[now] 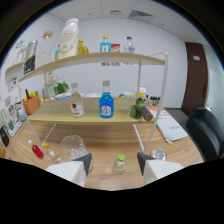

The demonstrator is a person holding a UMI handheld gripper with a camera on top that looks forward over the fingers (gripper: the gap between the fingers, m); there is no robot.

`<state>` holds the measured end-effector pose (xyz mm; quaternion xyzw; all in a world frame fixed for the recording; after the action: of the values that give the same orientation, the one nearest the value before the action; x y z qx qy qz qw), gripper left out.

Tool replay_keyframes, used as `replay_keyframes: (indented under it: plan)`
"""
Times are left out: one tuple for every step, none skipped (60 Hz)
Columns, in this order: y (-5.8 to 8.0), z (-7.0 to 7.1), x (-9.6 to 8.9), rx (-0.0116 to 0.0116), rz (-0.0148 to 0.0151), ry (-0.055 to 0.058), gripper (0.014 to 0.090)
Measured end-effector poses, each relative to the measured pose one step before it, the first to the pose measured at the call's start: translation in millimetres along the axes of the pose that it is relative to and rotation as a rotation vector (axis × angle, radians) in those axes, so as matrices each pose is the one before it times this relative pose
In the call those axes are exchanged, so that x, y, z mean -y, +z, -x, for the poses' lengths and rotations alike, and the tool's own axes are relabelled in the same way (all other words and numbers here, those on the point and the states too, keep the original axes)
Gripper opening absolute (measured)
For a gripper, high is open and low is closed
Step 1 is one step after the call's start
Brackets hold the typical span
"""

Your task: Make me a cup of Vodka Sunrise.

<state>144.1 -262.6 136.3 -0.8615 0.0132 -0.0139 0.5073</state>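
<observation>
Gripper (114,162) fingers gape, a small green-capped bottle (119,164) standing between them on the table (100,172). Fetching ingredients looks underway; next, close squarely on it.

Small bottle (120,163) between gripper (114,162) fingers

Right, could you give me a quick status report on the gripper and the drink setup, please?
Gripper open, holding nothing. Small green-capped bottle stands between the fingers, on the table. Clear glass ahead to one side. Nothing blocking.
</observation>
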Motion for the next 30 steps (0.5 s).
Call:
replay_keyframes:
  plan:
    - [-5.05, 1.89, 2.13, -0.00227, -0.00098, -0.0022, 0.0852]
    - [-5.02, 2.51, 1.95, -0.00133, -0.00153, -0.0014, 0.0851]
    - [-4.93, 2.39, 1.66, -0.00114, -0.00098, -0.0007, 0.0851]
    - [-5.24, 2.59, 1.23, -0.00121, -0.00102, -0.0003, 0.0848]
    - [-4.43, 2.45, 0.94, -0.00200, 0.00071, -0.0015, 0.0848]
    - [-4.42, 2.53, 1.07, -0.00177, 0.00098, -0.0026, 0.0850]
    - [-4.30, 2.46, 0.49, -0.00134, 0.00024, -0.0030, 0.0850]
    - [-4.12, 2.68, 0.39, -0.00091, -0.00065, -0.0017, 0.0849]
    - [-3.88, 3.10, 0.25, -0.00010, 0.00007, -0.0015, 0.0849]
    - [-3.69, 3.14, -0.29, 0.00029, 0.00134, -0.0024, 0.0849]
    - [-3.60, 3.05, -0.40, -0.00024, 0.00151, -0.0036, 0.0851]
    - [-3.27, 2.95, -0.43, -0.00057, 0.00110, -0.0036, 0.0851]
    - [-3.28, 3.32, -0.65, -0.00038, 0.00114, -0.0021, 0.0853]
    - [-3.07, 3.48, -0.92, 0.00040, 0.00191, -0.0014, 0.0853]
    - [-2.95, 3.18, -1.06, 0.00028, 0.00133, -0.0021, 0.0852]
    - [-2.50, 3.51, -0.71, 0.00185, 0.00076, -0.0016, 0.0856]
    - [-2.31, 3.32, -0.80, 0.00165, 0.00000, -0.0015, 0.0858]
    - [-2.97, 3.90, -1.59, 0.00109, 0.00226, 0.0000, 0.0859]
    - [-1.97, 3.86, -1.90, 0.00310, 0.00382, -0.0008, 0.0862]
    - [-1.89, 3.76, -2.47, 0.00450, 0.00596, -0.0019, 0.0861]
    - [-1.55, 3.14, -2.85, 0.00302, 0.00678, -0.0025, 0.0860]
    - [-1.40, 2.34, -3.01, 0.00037, 0.00699, -0.0020, 0.0857]
    - [-0.92, 1.97, -2.88, -0.00084, 0.00689, -0.0006, 0.0857]
    - [-1.00, 1.94, -2.98, -0.00080, 0.00660, 0.0012, 0.0856]
    - [-0.92, 2.15, -2.57, 0.00026, 0.00529, 0.0028, 0.0857]
    - [-1.13, 2.16, -2.29, 0.00133, 0.00340, 0.0036, 0.0854]
    - [-0.87, 1.28, -1.45, 0.00220, 0.00219, 0.0031, 0.0855]
    - [-0.73, 2.09, -1.36, 0.00173, 0.00078, 0.0028, 0.0855]
    - [-0.85, 1.78, -1.52, 0.00139, 0.00011, 0.0010, 0.0854]
    - [-1.05, 1.28, -1.98, 0.00099, 0.00066, -0.0010, 0.0856]
